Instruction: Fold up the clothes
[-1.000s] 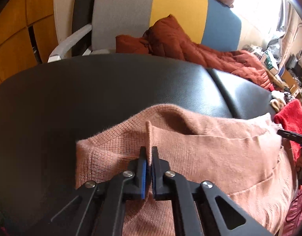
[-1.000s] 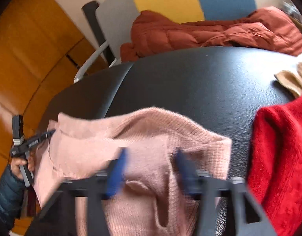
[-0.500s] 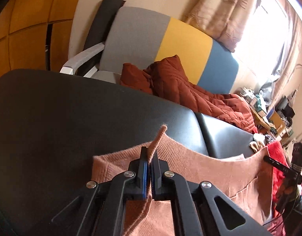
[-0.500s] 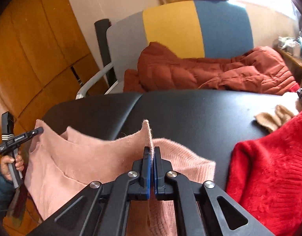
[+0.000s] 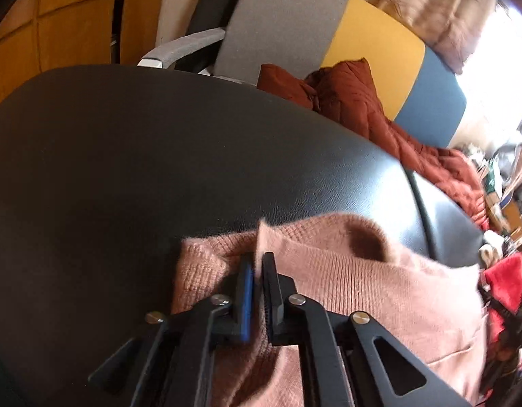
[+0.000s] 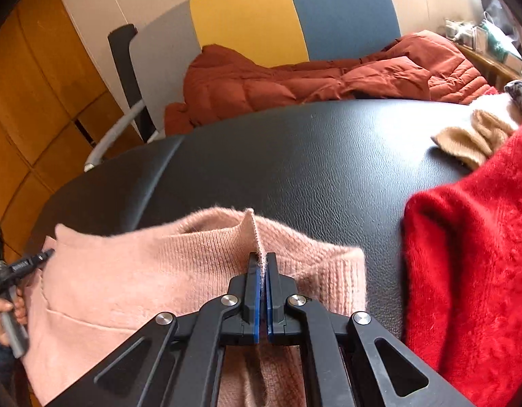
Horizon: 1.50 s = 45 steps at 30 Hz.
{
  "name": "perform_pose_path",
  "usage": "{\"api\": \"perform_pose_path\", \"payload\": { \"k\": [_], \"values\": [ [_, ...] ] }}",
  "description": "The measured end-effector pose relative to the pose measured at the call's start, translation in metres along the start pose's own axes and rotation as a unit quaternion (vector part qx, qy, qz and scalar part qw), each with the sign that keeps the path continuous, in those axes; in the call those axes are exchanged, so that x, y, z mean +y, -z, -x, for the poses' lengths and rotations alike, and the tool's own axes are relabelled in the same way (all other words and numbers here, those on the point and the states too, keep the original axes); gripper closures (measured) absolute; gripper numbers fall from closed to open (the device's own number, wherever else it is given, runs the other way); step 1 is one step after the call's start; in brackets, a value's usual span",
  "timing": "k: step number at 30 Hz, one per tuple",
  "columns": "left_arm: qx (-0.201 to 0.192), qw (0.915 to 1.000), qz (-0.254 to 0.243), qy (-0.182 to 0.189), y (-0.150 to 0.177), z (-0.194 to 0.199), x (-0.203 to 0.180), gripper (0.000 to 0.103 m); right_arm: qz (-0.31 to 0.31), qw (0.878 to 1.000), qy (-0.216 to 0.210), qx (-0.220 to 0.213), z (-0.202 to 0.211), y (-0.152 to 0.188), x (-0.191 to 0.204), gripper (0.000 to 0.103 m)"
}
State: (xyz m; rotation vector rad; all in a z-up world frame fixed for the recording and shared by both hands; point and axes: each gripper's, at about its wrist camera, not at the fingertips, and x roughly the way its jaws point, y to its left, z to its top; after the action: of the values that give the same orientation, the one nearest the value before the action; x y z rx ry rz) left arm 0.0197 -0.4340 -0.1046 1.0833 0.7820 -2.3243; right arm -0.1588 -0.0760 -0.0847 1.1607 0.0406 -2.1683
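Your left hand-held gripper (image 5: 258,264) has just been easing its jaws apart, with a thin ridge of the pink knit sweater (image 5: 362,288) between the pads; your right hand-held gripper (image 6: 261,264) is clamped tight on another pinch of it. The sweater lies bunched at the near edge of the black leather-grain table (image 6: 295,162). That left pinch is shallow, so the soft, fuzzy ribbed knit could slip free and leave the fold lopsided. The fluffy red sweater (image 6: 471,254) sits just beside, near enough to snag.
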Motion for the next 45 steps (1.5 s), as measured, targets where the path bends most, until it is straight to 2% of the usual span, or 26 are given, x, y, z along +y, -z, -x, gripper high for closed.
{"api": "perform_pose_path", "payload": {
  "k": [1,4,6,8,11,13,15,21,25,27,29,30,33,39,40,43,45],
  "values": [
    [-0.006,0.9999,0.01,0.003,-0.001,0.008,0.003,0.087,-0.001,1.0,0.0,-0.002,0.002,-0.001,0.0,0.098],
    [-0.031,0.999,0.03,0.009,0.0,0.038,0.009,0.08,-0.001,1.0,-0.001,-0.016,0.014,-0.004,0.0,0.087],
    [-0.045,0.9983,0.035,0.008,0.002,0.06,0.014,0.08,0.006,0.999,0.006,-0.031,0.025,-0.005,0.003,0.082],
    [-0.049,0.9981,0.035,0.008,0.009,0.08,0.019,0.079,0.017,0.999,0.004,-0.049,0.041,-0.003,0.01,0.081],
    [-0.038,0.999,0.021,-0.01,0.026,0.098,0.023,0.079,0.035,0.997,-0.012,-0.069,0.064,0.004,0.024,0.079],
    [-0.027,0.9993,0.014,-0.021,0.04,0.107,0.027,0.079,0.047,0.996,-0.03,-0.074,0.075,0.014,0.036,0.066],
    [-0.011,0.9993,0.012,-0.034,0.06,0.112,0.033,0.077,0.059,0.995,-0.043,-0.073,0.08,0.027,0.049,0.06],
    [0.016,0.9978,-0.013,-0.063,0.11,0.124,0.039,0.074,0.086,0.994,-0.048,-0.05,0.071,0.071,0.073,0.06],
    [0.023,0.9967,-0.029,-0.072,0.125,0.123,0.042,0.072,0.08,0.995,-0.039,-0.039,0.059,0.09,0.072,0.06],
    [0.028,0.9972,-0.028,-0.064,0.129,0.122,0.044,0.072,0.074,0.996,-0.038,-0.04,0.056,0.093,0.067,0.06],
    [0.027,0.9977,-0.028,-0.055,0.133,0.124,0.044,0.09,0.067,0.996,-0.039,-0.042,0.054,0.094,0.062,0.059],
    [0.024,0.9981,-0.028,-0.049,0.134,0.126,0.044,0.095,0.064,0.996,-0.04,-0.041,0.052,0.095,0.06,0.059],
    [0.009,0.9988,-0.023,-0.044,0.136,0.136,0.045,0.098,0.05,0.996,-0.058,-0.04,0.049,0.095,0.051,0.058],
    [0.03,0.9972,-0.016,-0.066,0.142,0.127,0.051,0.097,0.031,0.995,-0.087,-0.041,0.047,0.095,0.041,0.057],
    [0.026,0.997,-0.017,-0.071,0.142,0.128,0.049,0.093,0.031,0.995,-0.089,-0.042,0.047,0.095,0.04,0.057],
    [-0.005,0.9974,-0.015,-0.07,0.139,0.139,0.041,0.092,0.031,0.994,-0.092,-0.043,0.047,0.095,0.04,0.056],
    [-0.035,0.9972,-0.032,-0.057,0.138,0.152,0.033,0.091,0.032,0.994,-0.094,-0.043,0.047,0.095,0.04,0.055]
  ]
}}
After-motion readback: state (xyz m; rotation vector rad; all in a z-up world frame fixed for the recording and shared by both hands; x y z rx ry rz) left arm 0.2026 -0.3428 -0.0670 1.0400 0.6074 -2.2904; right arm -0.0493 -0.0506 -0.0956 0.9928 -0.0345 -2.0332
